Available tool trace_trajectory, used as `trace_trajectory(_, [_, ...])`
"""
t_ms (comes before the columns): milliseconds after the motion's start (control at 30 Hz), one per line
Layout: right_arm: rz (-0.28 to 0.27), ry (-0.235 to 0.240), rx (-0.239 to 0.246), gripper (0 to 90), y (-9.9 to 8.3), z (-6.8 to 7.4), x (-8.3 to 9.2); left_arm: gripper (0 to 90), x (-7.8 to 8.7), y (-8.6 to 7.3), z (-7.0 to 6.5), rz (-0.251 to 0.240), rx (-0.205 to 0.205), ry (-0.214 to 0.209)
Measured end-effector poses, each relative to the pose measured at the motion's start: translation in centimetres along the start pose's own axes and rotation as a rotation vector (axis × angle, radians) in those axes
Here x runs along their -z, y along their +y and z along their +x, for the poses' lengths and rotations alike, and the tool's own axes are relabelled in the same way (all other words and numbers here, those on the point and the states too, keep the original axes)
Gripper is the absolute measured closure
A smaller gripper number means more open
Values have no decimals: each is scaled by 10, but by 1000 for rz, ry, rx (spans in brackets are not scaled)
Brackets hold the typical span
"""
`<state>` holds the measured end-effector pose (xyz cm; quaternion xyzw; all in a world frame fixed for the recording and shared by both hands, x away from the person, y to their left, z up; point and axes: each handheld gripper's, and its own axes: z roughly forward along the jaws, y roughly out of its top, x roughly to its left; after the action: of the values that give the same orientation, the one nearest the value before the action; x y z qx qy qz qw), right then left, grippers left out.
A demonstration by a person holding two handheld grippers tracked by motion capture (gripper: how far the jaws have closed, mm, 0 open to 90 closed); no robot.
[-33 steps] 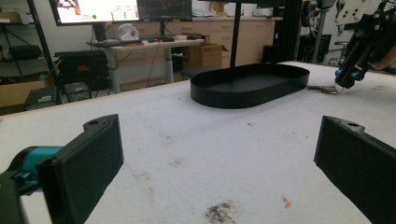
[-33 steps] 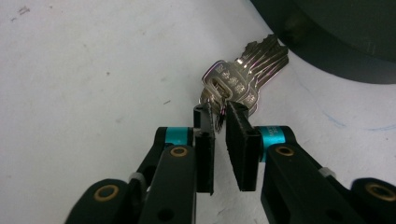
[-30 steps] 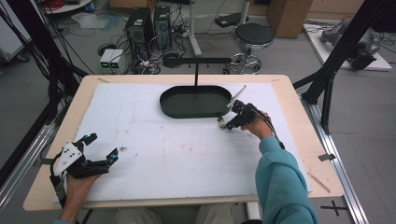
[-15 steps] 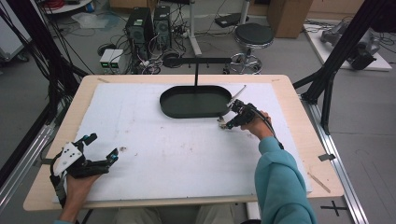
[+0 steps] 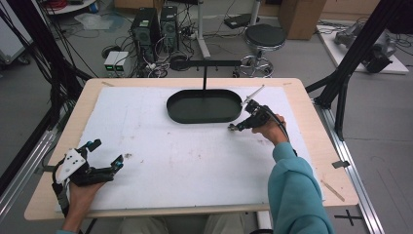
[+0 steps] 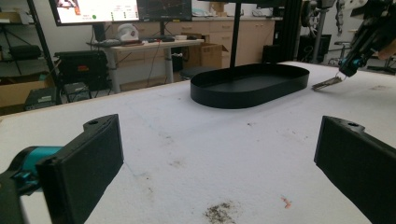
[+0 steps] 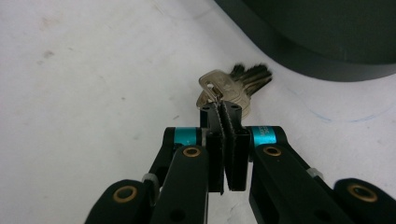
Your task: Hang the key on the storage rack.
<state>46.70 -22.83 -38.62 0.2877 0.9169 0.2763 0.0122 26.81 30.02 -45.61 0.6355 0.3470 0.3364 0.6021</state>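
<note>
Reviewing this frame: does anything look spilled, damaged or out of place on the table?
Nothing is spilled or broken. The white table cover shows scattered dirty smudges, the darkest in front of the left gripper. The bunch of keys sits pinched in the right gripper beside the black tray.

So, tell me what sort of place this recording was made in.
Most likely a robotics or computer lab. Desktop computer towers stand on the floor among loose cables beyond the table, monitors sit on a bench behind, and black frame struts surround the workspace.

A black oval tray [image 5: 204, 106] and the post [image 5: 205, 77] behind it blocked the bench's [image 5: 195, 161] far-middle edge; its wide white middle lay open toward the near edge.
</note>
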Motion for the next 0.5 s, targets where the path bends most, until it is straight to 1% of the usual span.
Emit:
trace_trajectory(33, [-31,14,-3,892,1,0,5,17,0,0,0,-1,0,-1])
trace_trajectory(67, [-54,18,-10,892,2,2,10,17,0,0,0,0,1,0])
trace_trajectory(133, [-75,12,-1,892,7,4,19,17,0,0,0,-1,1,-1])
trace_trajectory(167, [-82,9,-5,891,9,6,24,17,0,0,0,-1,-1,1])
trace_trajectory(200, [-82,9,-5,891,9,6,24,17,0,0,0,-1,-1,1])
trace_trajectory(233, [-104,11,1,892,12,6,29,17,0,0,0,-1,-2,0])
trace_trajectory(267, [-159,17,1,891,17,7,39,17,0,0,0,-1,1,0])
trace_trajectory(300, [-174,13,1,891,20,7,45,17,0,0,0,-2,3,-1])
trace_trajectory(333, [-174,13,1,891,20,7,45,17,0,0,0,-2,3,-1])
trace_trajectory(367, [-193,7,1,891,22,7,50,17,0,0,0,-4,6,-1])
trace_trajectory(400, [-218,8,-1,891,25,7,55,17,0,0,0,-5,6,-1])
trace_trajectory(433, [-260,11,-5,891,31,6,66,17,0,0,0,-4,6,0])
trace_trajectory(467, [-260,11,-5,891,31,6,66,17,0,0,0,-4,4,-1])
trace_trajectory(500, [-271,6,-2,891,34,5,71,17,0,0,1,-3,4,0])
